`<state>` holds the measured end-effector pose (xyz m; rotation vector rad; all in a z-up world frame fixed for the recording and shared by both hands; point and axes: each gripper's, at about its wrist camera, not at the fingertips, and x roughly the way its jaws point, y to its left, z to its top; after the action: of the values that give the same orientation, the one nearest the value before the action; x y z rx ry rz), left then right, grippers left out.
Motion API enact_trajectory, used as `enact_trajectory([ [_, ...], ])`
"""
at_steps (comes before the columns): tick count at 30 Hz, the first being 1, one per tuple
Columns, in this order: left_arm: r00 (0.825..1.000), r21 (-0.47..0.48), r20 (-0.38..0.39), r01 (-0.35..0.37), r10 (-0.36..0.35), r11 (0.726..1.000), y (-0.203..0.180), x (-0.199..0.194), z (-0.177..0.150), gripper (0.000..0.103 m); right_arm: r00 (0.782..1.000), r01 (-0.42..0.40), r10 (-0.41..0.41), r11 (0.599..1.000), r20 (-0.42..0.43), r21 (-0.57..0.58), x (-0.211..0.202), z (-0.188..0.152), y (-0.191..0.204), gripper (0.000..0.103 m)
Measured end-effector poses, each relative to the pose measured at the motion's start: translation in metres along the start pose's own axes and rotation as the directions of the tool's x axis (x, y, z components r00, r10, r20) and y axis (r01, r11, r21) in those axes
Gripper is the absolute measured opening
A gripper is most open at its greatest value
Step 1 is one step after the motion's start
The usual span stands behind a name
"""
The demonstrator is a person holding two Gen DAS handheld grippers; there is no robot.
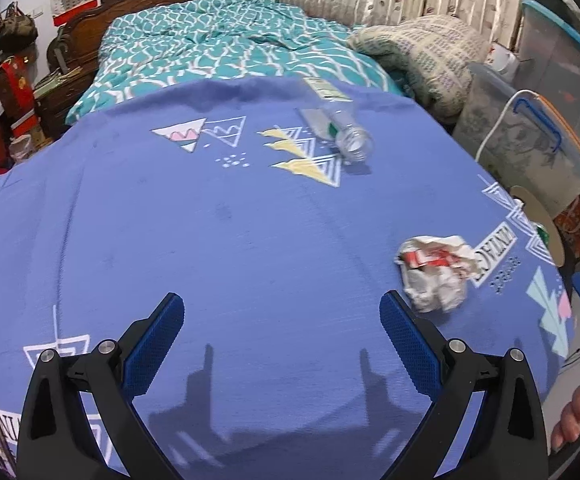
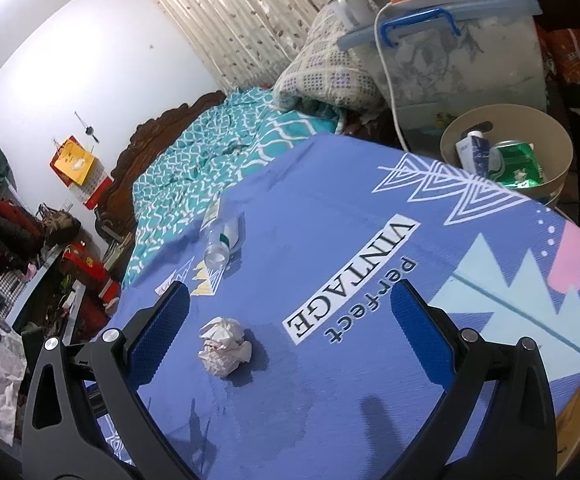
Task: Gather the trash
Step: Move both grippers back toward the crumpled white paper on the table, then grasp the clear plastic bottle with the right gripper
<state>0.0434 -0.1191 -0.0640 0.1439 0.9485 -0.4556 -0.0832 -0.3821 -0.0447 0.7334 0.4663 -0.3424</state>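
Note:
A crumpled white and red paper ball [image 1: 436, 272] lies on the blue patterned cloth [image 1: 229, 240]; in the right wrist view it [image 2: 224, 346] sits between the fingers, nearer the left one. A clear plastic bottle [image 1: 344, 128] lies on its side farther back, also in the right wrist view [image 2: 221, 246]. A beige bin [image 2: 550, 132] beyond the cloth's far right edge holds a green wrapper [image 2: 516, 164] and a small blue and white carton [image 2: 472, 152]. My left gripper [image 1: 279, 312] is open and empty, left of the paper ball. My right gripper [image 2: 290, 304] is open and empty above the cloth.
A bed with a teal patterned quilt [image 1: 217, 48] and a folded blanket [image 1: 430, 52] lies behind the cloth. Clear storage boxes [image 2: 462, 40] with a white cable stand at the back right. Cluttered shelves [image 2: 17, 240] are at the left.

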Motion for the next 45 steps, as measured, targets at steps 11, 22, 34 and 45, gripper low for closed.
enact_trajectory([
  [11, 0.999, -0.026, -0.011, -0.032, 0.032, 0.999, 0.019, 0.009, -0.002, 0.094, 0.999, -0.011, 0.010, 1.000, -0.042, -0.010, 0.012, -0.007, 0.005, 0.100],
  [22, 0.996, -0.082, -0.063, -0.066, 0.061, 0.994, 0.041, 0.032, -0.007, 0.094, 0.997, -0.006, 0.004, 1.000, -0.077, -0.017, 0.025, -0.012, 0.008, 0.100],
  [34, 0.998, -0.097, -0.043, -0.047, 0.043, 0.994, 0.054, 0.040, -0.012, 0.094, 0.994, -0.014, 0.009, 0.999, -0.105, -0.049, 0.042, -0.013, 0.021, 0.100],
  [45, 0.997, -0.107, -0.040, -0.062, 0.058, 0.992, 0.058, 0.041, -0.010, 0.094, 0.990, -0.048, 0.029, 0.989, -0.139, -0.138, 0.068, 0.008, 0.048, 0.100],
])
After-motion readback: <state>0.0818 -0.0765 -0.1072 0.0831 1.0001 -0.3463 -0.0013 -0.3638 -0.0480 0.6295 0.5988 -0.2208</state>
